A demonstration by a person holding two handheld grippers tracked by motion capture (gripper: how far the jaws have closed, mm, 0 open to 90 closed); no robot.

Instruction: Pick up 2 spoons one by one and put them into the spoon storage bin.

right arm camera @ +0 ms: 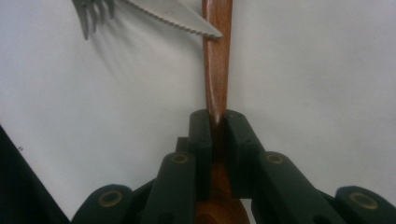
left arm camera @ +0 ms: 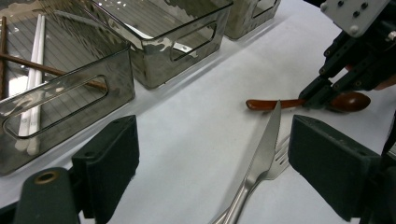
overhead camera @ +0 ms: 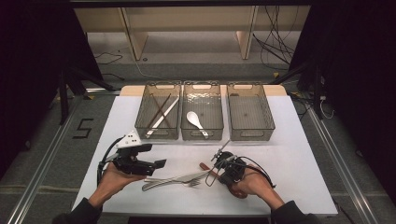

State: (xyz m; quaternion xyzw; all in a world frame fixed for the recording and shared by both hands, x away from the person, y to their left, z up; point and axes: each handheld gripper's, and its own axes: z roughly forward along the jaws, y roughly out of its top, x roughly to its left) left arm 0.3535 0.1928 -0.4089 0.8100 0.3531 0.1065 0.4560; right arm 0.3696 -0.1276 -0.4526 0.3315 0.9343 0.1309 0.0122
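In the high view my left gripper [overhead camera: 159, 163] sits at the lower left of the white counter [overhead camera: 299, 154], cradled in my left hand [overhead camera: 112, 179]; its fingers [left arm camera: 109, 161] stand wide apart with nothing between them. Above it, in the upper middle of the frame, three clear bins stand in a row. The left bin [overhead camera: 159, 111] holds brown chopsticks [overhead camera: 161, 108] crossed over white chopsticks [overhead camera: 163, 116]. The middle bin [overhead camera: 202, 110] holds a white spoon [overhead camera: 195, 119]. The right bin [overhead camera: 250, 111] looks bare inside.

Lower centre, just right of my left gripper, a knife [overhead camera: 180, 179] and a fork [overhead camera: 187, 183] lie side by side on the counter, handles toward the left. The knife's serrated tip rests across the handle of a wooden spoon [left arm camera: 299, 102], which lies just beyond them.

At the lower right of centre, my right gripper [overhead camera: 215, 173] has its fingers [right arm camera: 201, 140] drawn narrow, pinching the wooden spoon's handle near the bowl. In the right gripper view the handle runs straight up from between the pads toward the knife tip.
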